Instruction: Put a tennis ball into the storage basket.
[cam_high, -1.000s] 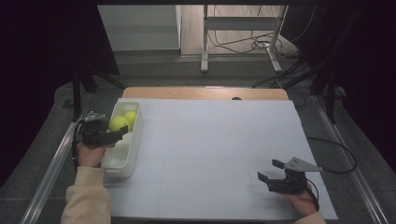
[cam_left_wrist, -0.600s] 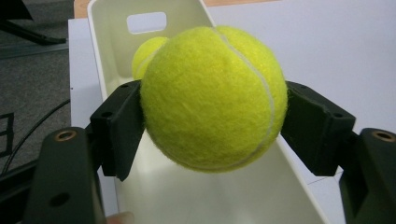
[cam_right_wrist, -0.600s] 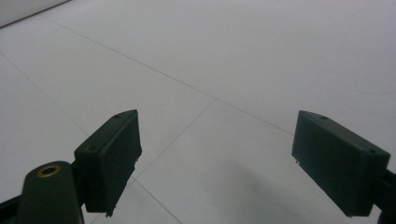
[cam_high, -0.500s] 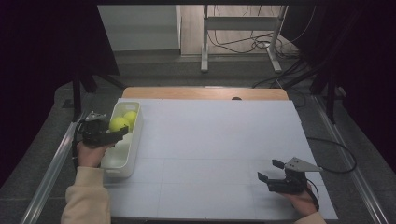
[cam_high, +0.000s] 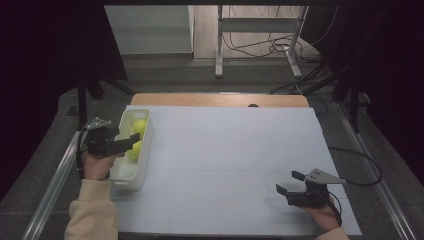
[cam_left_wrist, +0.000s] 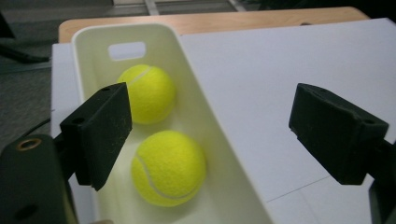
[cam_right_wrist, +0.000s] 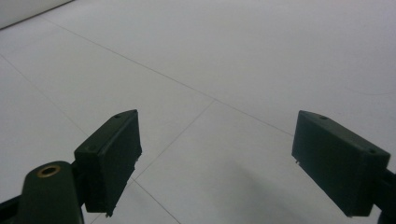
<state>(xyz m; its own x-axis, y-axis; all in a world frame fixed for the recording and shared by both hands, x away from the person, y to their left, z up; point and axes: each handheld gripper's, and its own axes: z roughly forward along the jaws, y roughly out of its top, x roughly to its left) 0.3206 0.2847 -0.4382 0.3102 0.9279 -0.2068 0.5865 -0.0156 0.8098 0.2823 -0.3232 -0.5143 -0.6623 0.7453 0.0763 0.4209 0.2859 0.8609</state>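
1. At about nine o'clock on the table (cam_high: 230, 165), the left gripper (cam_high: 131, 141) hung over the white bin (cam_high: 142, 165); its jaws had just been opening and stood wide apart with nothing between them.
2. Both tennis balls lay in the bin: the near ball (cam_left_wrist: 168, 167) below the jaws, the far ball (cam_left_wrist: 147, 93) toward the handle slot at twelve o'clock. By judgement, the near ball had been released, so that deposit was done.
3. At about five o'clock, the right gripper (cam_high: 290, 184) rested on the white sheet, jaws spread and empty.
4. The left gripper view resolved two separate balls, just beside each other; the high view partly hid them behind the gripper. The right gripper view gave bare sheet (cam_right_wrist: 233, 70).
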